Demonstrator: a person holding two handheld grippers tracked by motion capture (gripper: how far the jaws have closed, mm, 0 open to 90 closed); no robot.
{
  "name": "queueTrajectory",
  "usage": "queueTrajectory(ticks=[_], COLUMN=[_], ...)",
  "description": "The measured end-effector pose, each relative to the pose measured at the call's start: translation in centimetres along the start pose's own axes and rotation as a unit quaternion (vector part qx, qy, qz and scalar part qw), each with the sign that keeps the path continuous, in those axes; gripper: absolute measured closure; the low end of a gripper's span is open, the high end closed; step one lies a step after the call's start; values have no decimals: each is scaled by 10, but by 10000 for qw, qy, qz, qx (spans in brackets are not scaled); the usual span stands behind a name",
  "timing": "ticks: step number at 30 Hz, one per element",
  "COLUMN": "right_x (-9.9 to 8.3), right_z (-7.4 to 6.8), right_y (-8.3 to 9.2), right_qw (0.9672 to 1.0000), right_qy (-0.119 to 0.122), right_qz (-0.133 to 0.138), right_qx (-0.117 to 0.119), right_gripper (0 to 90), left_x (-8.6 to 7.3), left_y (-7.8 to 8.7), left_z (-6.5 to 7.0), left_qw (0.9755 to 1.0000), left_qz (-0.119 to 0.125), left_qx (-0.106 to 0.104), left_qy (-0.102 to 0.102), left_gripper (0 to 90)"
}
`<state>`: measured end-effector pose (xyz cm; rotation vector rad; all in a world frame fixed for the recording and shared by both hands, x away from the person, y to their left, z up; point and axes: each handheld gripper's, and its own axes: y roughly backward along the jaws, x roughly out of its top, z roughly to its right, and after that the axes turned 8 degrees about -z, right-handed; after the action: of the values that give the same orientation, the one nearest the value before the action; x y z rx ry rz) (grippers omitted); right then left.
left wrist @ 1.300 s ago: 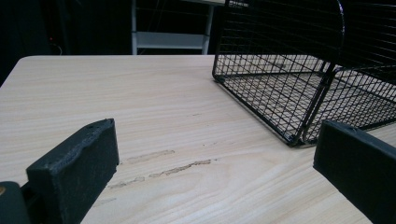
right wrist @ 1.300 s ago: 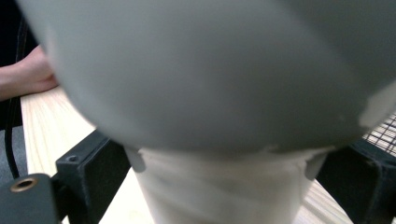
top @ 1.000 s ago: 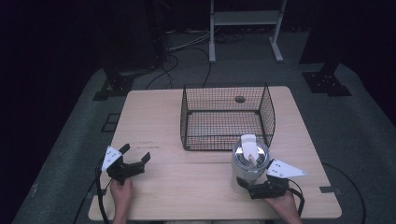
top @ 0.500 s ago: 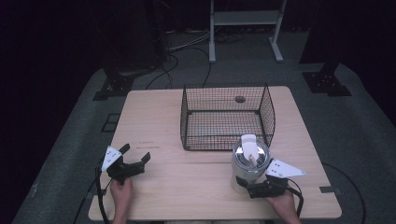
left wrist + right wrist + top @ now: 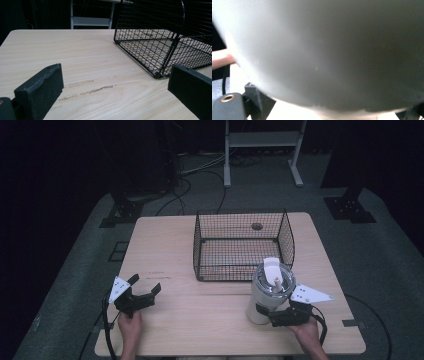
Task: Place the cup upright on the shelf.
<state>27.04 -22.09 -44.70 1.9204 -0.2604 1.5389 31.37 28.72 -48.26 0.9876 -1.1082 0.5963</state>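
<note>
The left gripper (image 5: 142, 292) has its two black jaws spread wide with only bare wood between them; in the left gripper view the fingers (image 5: 40, 87) rise at the lower left and lower right corners of the frame, well apart, with a few darker scuffs (image 5: 87, 88) in the grain between them; in the high view this gripper sits at the lower left of the table (image 5: 165, 245), held by the person's left hand (image 5: 130, 327) coming in from the bottom edge, its black cable (image 5: 106, 330) looping down past the table's near edge; the right gripper (image 5: 272, 315) sits at the lower right of the high view, its jaws set against the lower part of a white cylindrical container (image 5: 267, 292), pinching it near its base, with the right hand (image 5: 306, 332) behind it and the grey three-cornered plate (image 5: 309, 295) on top; in the right gripper view the container's pale curved wall (image 5: 332, 50) is blurred and pressed close to the lens, a dark jaw part (image 5: 254, 100) showing at the lower left; the container stands upright on the table, just in front of the near right corner of a black wire basket (image 5: 242, 245), with a clear lid and a white spout at its top; whether it touches the basket I cannot tell; the basket stands at the middle of the frame, toward the far half of the table; a small dark round spot (image 5: 257, 226) shows through its far wall; beyond the table, at the top of the frame, lie a dark floor, cables (image 5: 200, 167) and a white metal stand (image 5: 262, 140).
</note>
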Motion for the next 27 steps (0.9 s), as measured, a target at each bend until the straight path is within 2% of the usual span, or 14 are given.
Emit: queueTrajectory(ticks=[2,3,4,5,6,7,13,21,27], right_x=[8,18,18,28,28,37,57,83,104], right_z=[1,2,2,3,3,5,7,17,22], right_y=[3,5,5,5,5,5,0,-11,-15], right_qw=[10000,9999,9999,9998,9998,9995,9988,9984,9980], right_qy=[35,110,110,172,172,251,470,442,528], right_qz=[50,75,75,78,78,99,49,221,208], right_qx=[48,70,70,106,106,143,117,264,288], right_gripper=[95,95,95,95,95,95,95,94,94], left_x=[0,0,0,0,0,0,0,0,0], left_y=[0,0,0,0,0,0,0,0,0], left_z=[0,0,0,0,0,0,0,0,0], left_qw=[10000,10000,10000,10000,10000,10000,10000,10000,10000], left_qz=[1,1,-2,-2,-2,-4,-4,-7,-4], left_qx=[-3,-1,-1,2,2,4,3,-2,1], left_qy=[-1,3,3,4,4,7,7,26,19], left_gripper=[0,0,0,0,0,0,0,0,0])
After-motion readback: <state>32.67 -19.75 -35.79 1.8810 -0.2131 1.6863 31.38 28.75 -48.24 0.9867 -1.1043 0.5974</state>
